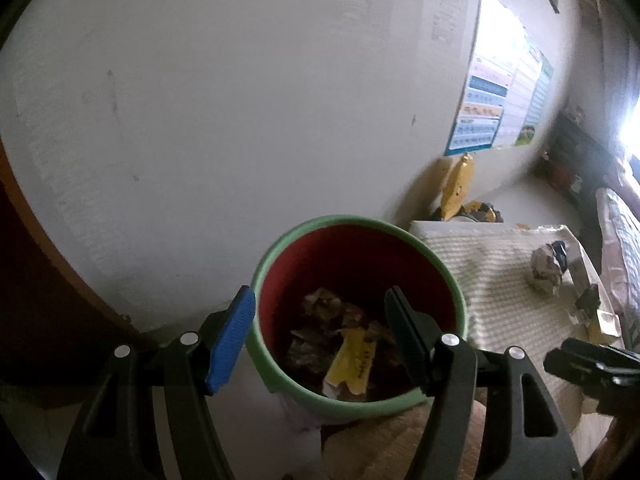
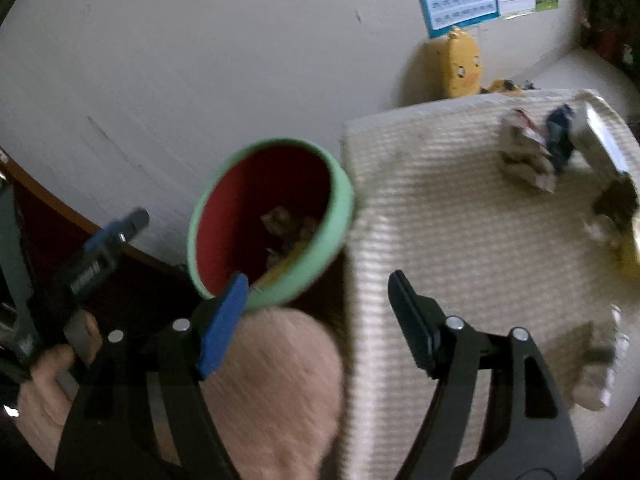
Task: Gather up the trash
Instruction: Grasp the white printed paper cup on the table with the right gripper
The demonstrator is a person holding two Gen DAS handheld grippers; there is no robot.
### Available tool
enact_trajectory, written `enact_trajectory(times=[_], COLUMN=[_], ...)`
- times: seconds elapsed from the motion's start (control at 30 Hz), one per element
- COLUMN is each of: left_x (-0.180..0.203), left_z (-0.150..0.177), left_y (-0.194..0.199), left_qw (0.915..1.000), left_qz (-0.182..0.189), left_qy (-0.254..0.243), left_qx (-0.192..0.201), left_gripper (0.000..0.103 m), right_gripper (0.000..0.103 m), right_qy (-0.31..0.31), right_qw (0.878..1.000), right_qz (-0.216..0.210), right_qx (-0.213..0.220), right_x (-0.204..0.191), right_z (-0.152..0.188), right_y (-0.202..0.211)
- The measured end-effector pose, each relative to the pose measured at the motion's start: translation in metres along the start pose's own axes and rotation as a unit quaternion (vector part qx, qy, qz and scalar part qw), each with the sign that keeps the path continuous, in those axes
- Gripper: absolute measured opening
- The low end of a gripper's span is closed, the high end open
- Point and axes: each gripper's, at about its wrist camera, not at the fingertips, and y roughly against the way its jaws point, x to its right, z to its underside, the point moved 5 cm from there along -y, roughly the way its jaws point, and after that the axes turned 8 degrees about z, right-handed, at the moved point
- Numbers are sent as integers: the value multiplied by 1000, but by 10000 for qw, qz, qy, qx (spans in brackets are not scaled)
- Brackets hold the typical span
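A bin with a green rim [image 1: 344, 221] and a red inside stands by the white wall, next to a table under a cream cloth [image 1: 492, 280]. In it lie crumpled papers and a yellow wrapper [image 1: 353, 360]. My left gripper [image 1: 319, 312] hangs open just over the bin's mouth with nothing between its fingers. My right gripper [image 2: 318, 304] is open and bare above the cloth's near edge and a person's knee [image 2: 276, 380]. On the cloth lie a crumpled paper ball [image 2: 524, 156], a blue wrapper [image 2: 560, 136] and a silvery piece [image 2: 604, 140].
More scraps lie at the cloth's right edge [image 2: 616, 200] and near corner [image 2: 596, 376]. A yellow duck toy [image 2: 460, 64] leans on the wall under a poster [image 1: 500, 92]. Dark wooden furniture [image 1: 40, 280] stands left of the bin. A hand [image 2: 44, 392] holds the left gripper.
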Motion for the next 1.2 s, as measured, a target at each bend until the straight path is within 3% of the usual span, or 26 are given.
enact_trajectory(times=[0.1,0.5,0.87,1.1,1.2], left_x=[12,93,162,183,189], left_z=[1,5,2,10,17], left_y=[3,11,19,10,2], left_qw=[9999,9950,9871,9847,9836], left_qz=[97,560,877,1007,1054], left_qy=[-109,-827,-1339,-1421,-1451], left_qx=[-5,-14,94,-47,-173], left_gripper=[64,64,64,64,64], right_gripper=[71,71,74,74,74], right_qy=[-133,-752,-1574,-2131,-2319], right_qw=[9998,9887,9777,9650,9632], right_qz=[99,1197,1295,1516,1359], right_qx=[84,491,502,181,70], right_x=[20,143,192,223,228], right_z=[4,14,46,76,85], right_y=[14,75,88,85,81])
